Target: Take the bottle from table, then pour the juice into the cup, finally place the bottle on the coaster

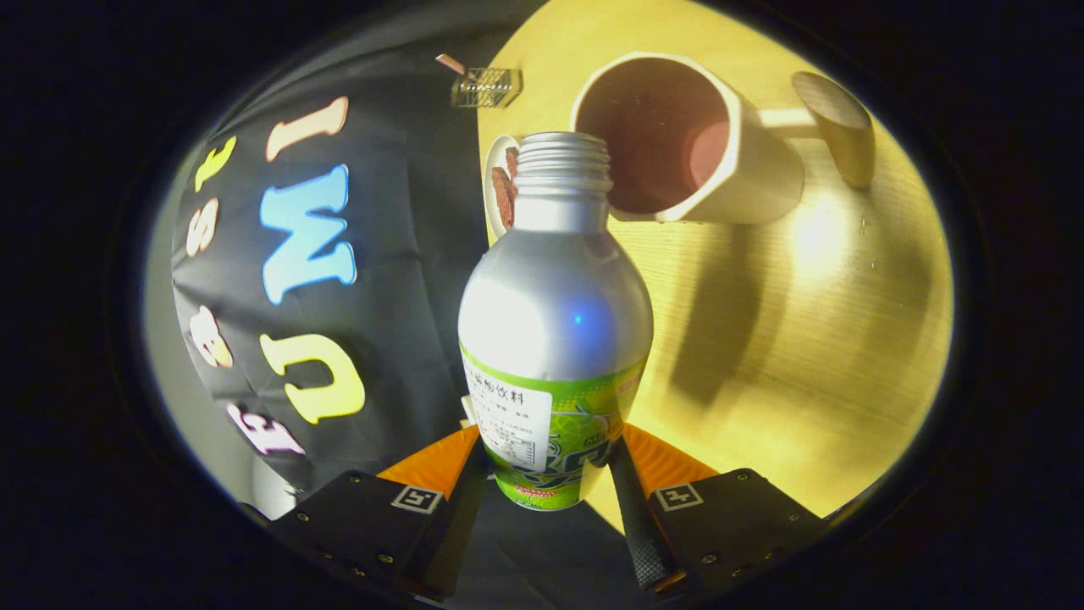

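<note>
1. Gripping the bottle (555,322) low on its body, the gripper (549,474) is pressing both fingers against the green label band, one on each side.
2. The view is lying rolled sideways, so the pour is judged to be under way: the open threaded neck is pointing at the cup (686,140), just short of its rim.
3. The next move is calling for the mouth to come over the cup's opening, then more tilt.
4. The bottle is looking like smooth brushed metal, round-shouldered; the cup is a pale, matte cylinder, dark inside, with a handle.
5. A coaster (501,186) is peeking out behind the neck on the grained wooden table (804,356).
</note>
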A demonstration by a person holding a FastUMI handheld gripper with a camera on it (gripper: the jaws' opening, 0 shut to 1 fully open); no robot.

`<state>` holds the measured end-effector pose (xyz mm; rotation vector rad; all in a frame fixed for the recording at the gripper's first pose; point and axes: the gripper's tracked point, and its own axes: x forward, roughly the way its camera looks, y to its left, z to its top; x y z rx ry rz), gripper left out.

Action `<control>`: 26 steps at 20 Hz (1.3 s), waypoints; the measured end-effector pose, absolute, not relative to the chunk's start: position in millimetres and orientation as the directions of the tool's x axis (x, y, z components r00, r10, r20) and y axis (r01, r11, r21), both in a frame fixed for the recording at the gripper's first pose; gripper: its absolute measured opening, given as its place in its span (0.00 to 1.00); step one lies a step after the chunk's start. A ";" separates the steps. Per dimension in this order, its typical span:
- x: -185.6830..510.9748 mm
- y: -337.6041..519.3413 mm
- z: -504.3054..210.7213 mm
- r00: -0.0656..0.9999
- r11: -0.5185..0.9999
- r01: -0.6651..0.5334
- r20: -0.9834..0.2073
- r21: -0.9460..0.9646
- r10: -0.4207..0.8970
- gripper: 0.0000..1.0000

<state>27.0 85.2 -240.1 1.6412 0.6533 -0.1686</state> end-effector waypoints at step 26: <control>19.2 87.5 -268.9 0.819 0.707 0.394 -0.574 0.587 0.020 0.76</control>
